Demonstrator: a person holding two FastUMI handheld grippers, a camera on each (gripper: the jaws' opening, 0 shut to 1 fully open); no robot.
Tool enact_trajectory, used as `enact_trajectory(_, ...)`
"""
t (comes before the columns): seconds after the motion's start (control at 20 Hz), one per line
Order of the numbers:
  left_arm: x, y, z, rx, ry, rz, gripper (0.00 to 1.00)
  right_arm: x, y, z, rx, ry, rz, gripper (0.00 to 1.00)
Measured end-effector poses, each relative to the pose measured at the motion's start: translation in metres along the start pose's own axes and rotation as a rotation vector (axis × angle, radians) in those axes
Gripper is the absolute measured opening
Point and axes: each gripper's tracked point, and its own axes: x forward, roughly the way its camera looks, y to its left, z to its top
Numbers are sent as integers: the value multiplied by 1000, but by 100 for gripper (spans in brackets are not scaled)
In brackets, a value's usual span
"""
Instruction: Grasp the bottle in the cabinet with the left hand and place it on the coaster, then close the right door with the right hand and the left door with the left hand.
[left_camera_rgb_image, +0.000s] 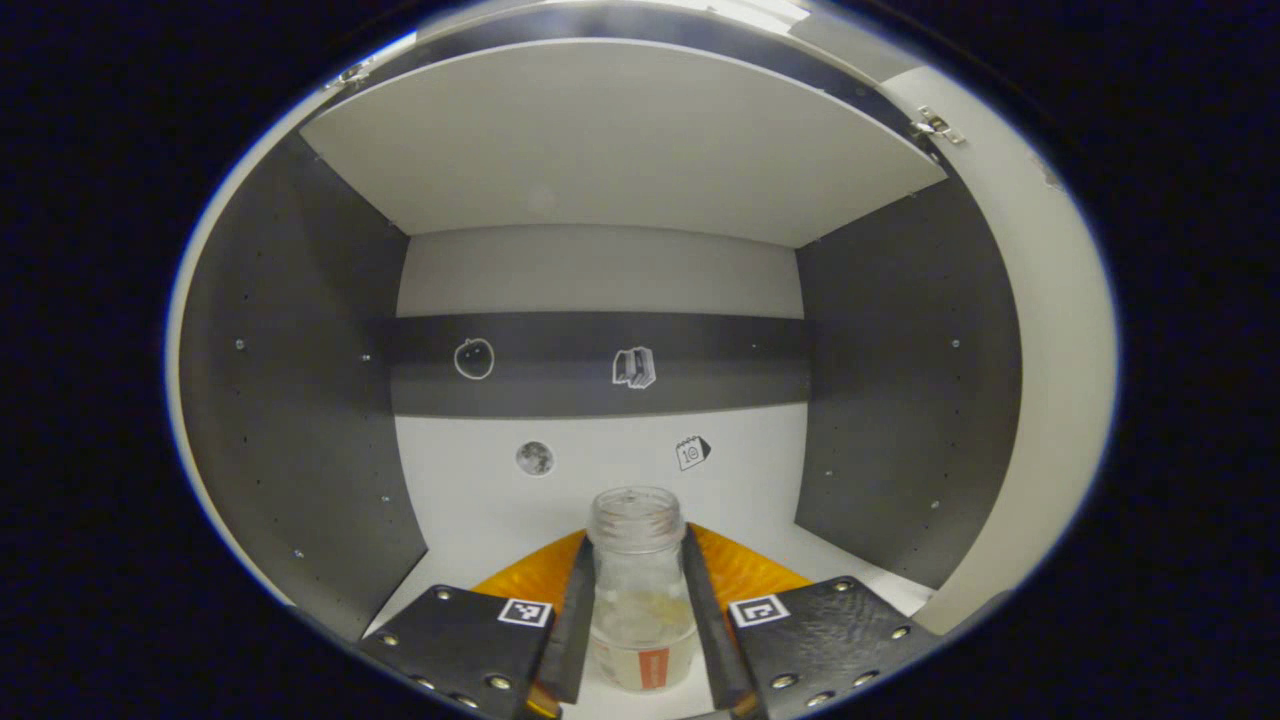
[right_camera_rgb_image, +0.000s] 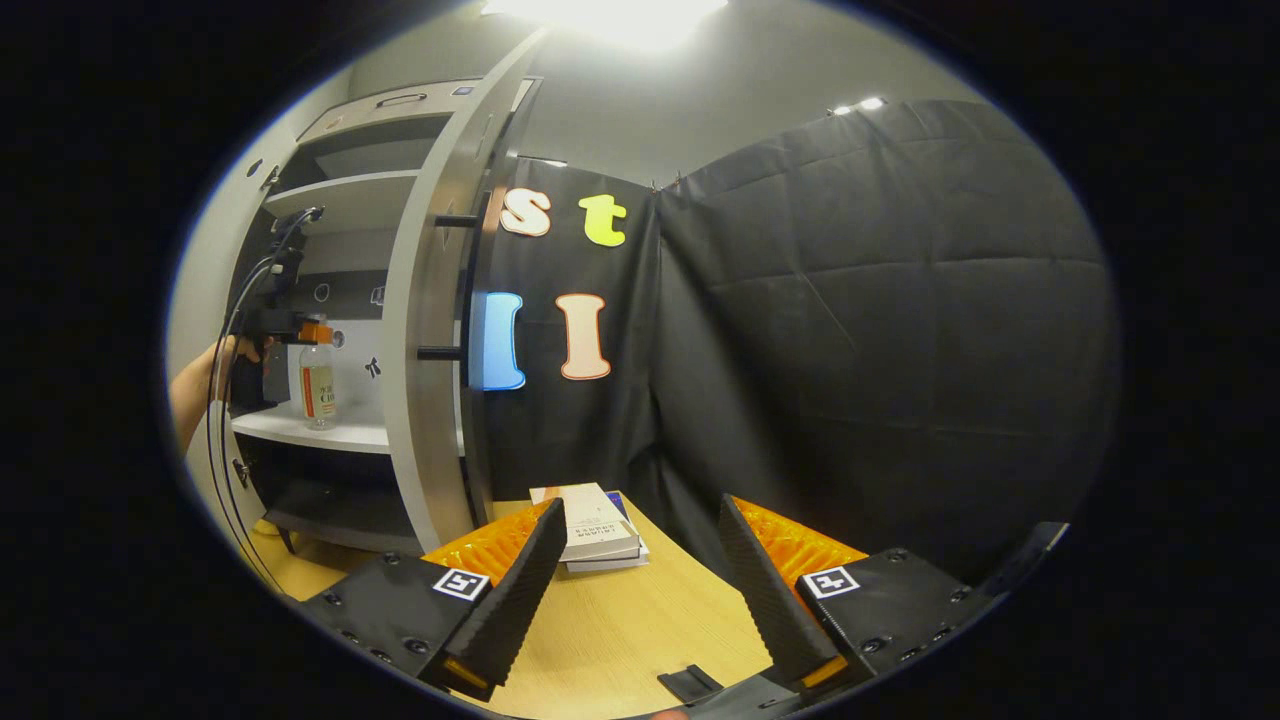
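A clear glass bottle (left_camera_rgb_image: 640, 600) with an orange label stands on the white cabinet shelf (left_camera_rgb_image: 480, 500). It sits between the fingers of my left gripper (left_camera_rgb_image: 637, 542), and both black pads press against its sides. In the right gripper view the same bottle (right_camera_rgb_image: 318, 385) stands on the shelf with the left gripper (right_camera_rgb_image: 295, 335) at its neck and a hand (right_camera_rgb_image: 205, 370) behind. My right gripper (right_camera_rgb_image: 640, 510) hovers over the wooden table (right_camera_rgb_image: 640, 620), open, with nothing between its fingers. The cabinet's right door (right_camera_rgb_image: 425, 330) stands open, edge-on to it.
The cabinet's dark side walls (left_camera_rgb_image: 290, 400) and upper shelf (left_camera_rgb_image: 620, 140) enclose the bottle closely. Door handle pegs (right_camera_rgb_image: 440, 352) stick out of the right door. A stack of books (right_camera_rgb_image: 595, 530) lies on the table by the door's foot. A black cloth wall (right_camera_rgb_image: 880, 330) is behind.
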Motion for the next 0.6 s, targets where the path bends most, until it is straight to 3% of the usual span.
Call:
enact_trajectory(0.1,-4,0,0,-9,6,2,45,-1,-1,0,-5,-4,3,98)
enact_trajectory(0.6,-66,-5,12,-35,-24,5,46,-20,-12,1,16,-12,63,98)
